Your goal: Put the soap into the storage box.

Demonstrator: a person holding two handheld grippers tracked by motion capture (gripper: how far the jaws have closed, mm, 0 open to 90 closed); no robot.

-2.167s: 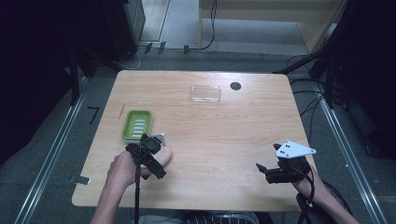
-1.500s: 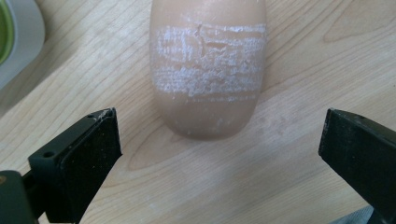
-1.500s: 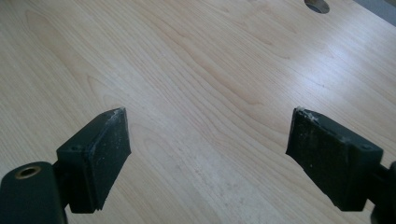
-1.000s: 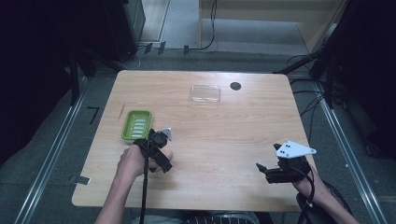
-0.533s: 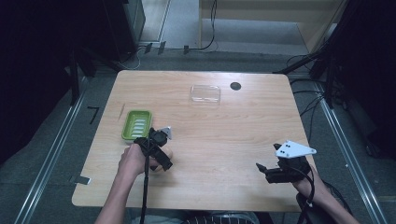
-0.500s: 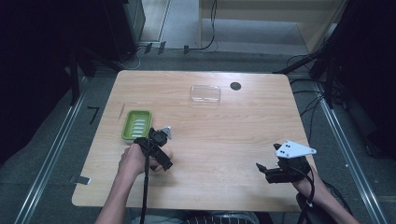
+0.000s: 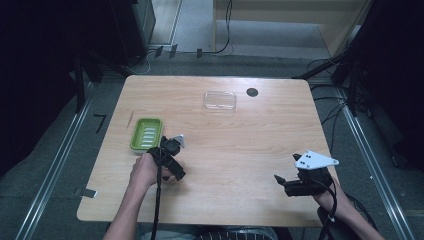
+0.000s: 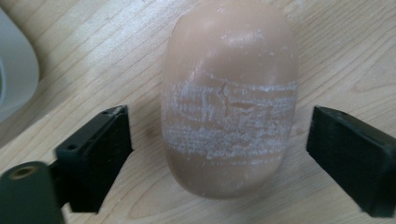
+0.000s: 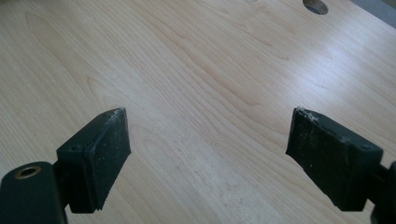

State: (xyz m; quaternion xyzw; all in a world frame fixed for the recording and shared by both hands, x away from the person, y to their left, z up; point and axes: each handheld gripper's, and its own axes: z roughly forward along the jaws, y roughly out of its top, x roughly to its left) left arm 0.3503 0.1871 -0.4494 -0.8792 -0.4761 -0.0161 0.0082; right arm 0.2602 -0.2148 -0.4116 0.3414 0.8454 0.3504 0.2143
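A peach-coloured oval soap bar (image 8: pixel 229 107), scuffed white across its middle, lies on the wooden table (image 7: pixel 240 145). In the left gripper view, my left gripper (image 8: pixel 219 140) is open, one black jaw on each side of the bar with a gap to each. From above, the left gripper (image 7: pixel 167 156) points down just right of a green soap dish (image 7: pixel 146 134), and the hand covers the bar. My right gripper (image 7: pixel 281 183) is held open near the table's front right, with bare wood between its jaws (image 9: pixel 208 135).
A clear plastic lid (image 7: pixel 220 100) lies at the back centre, with a dark round hole (image 7: pixel 252 92) in the tabletop beside it. A pale curved rim (image 8: pixel 16 74) sits at the left of the left gripper view. Floor rails and cables surround the table.
The left gripper has shifted away from the person and tipped down over the soap bar, which lay uncovered beside it 2.2 s ago. The right gripper has stayed put.
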